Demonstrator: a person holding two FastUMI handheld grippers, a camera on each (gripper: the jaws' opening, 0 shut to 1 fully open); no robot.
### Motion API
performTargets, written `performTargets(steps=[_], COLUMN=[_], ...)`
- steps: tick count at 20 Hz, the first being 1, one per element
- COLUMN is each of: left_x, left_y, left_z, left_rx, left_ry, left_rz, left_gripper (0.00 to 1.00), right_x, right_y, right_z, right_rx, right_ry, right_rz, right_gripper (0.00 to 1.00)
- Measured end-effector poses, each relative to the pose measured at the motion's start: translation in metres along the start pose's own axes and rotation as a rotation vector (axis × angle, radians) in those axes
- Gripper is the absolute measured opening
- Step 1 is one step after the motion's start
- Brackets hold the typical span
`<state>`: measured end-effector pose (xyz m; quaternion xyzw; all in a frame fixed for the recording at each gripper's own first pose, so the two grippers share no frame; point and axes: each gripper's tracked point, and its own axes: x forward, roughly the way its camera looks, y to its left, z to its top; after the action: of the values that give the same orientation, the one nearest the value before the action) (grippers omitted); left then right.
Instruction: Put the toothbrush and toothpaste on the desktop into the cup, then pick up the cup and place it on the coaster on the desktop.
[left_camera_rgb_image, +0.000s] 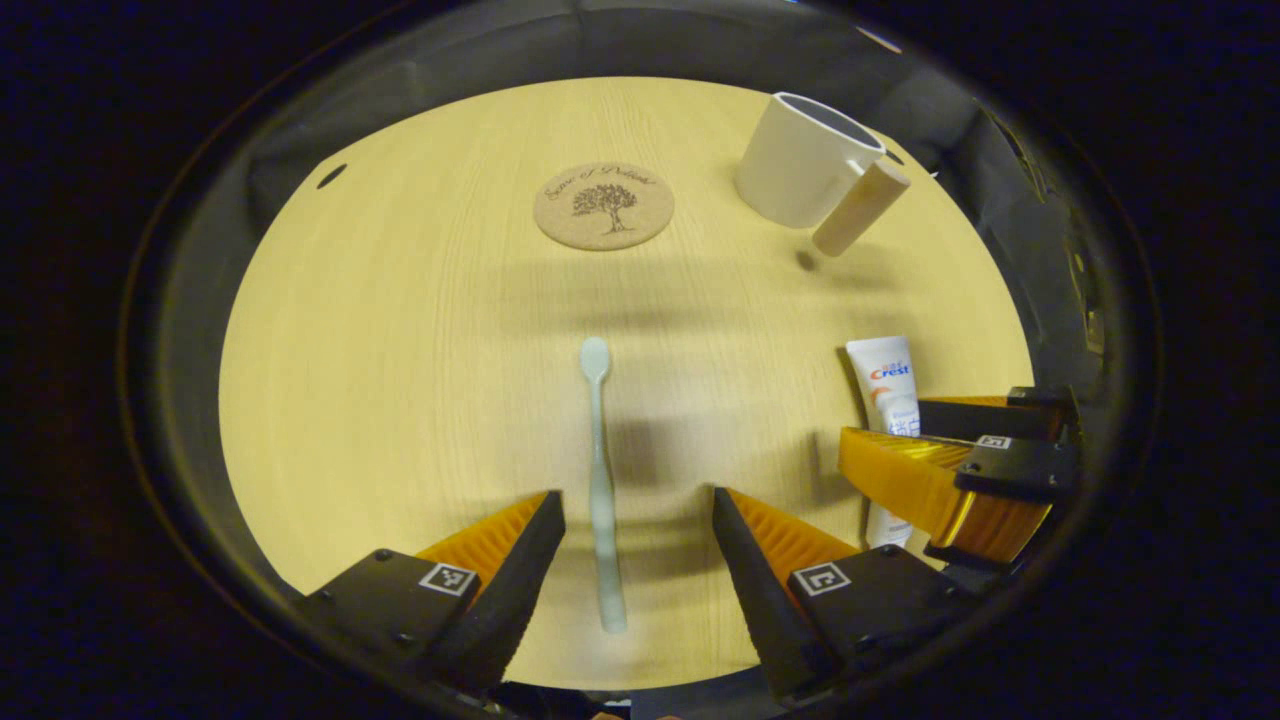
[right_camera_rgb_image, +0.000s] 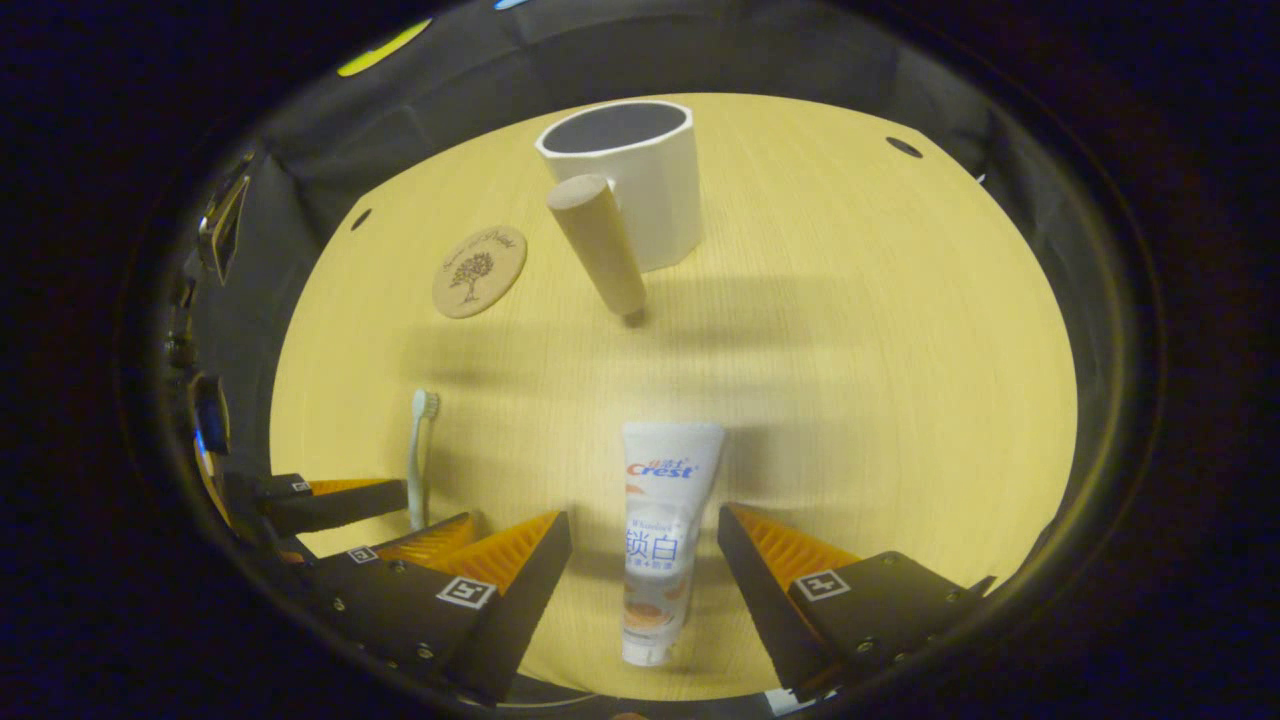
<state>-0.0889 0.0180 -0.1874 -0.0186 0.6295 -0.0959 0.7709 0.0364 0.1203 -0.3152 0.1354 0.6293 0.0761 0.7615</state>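
Straddling toothbrush and toothpaste: spread grippers.

desktop: pale yellow wood, fine straight grain, a few small dark holes near the edge; coaster: tan cork, dark tree motif in the middle with dark script arched above it; cup: plain white outside, grey inside, handle light bare-wood beige; toothbrush: pale mint-white all over, bristles in the right gripper view whitish too; toothpaste: white tube, red and blue logo near the top, blue characters mid-body, orange-brown graphic near the cap end, white cap; booth wall behind the desktop: black cloth
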Motion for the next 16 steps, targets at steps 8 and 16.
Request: performTargets(steps=[8, 16], left_x=[0.0, -0.003], left_y=[0.01, 0.013], left_z=[-0.003, -0.004], left_rx=[0.02, 0.023], left_ry=[0.018, 0.014], left_rz=[0.052, 0.055], left_gripper=[0.74, 0.14], right_x=[0.006, 0.001], right_y=[-0.011, -0.021], right_z=[0.001, -0.009], right_rx=[-0.011, -0.016], right_ry=[0.043, 0.078], right_rz=[-0.078, -0.096], right_gripper=[0.7, 0.32])
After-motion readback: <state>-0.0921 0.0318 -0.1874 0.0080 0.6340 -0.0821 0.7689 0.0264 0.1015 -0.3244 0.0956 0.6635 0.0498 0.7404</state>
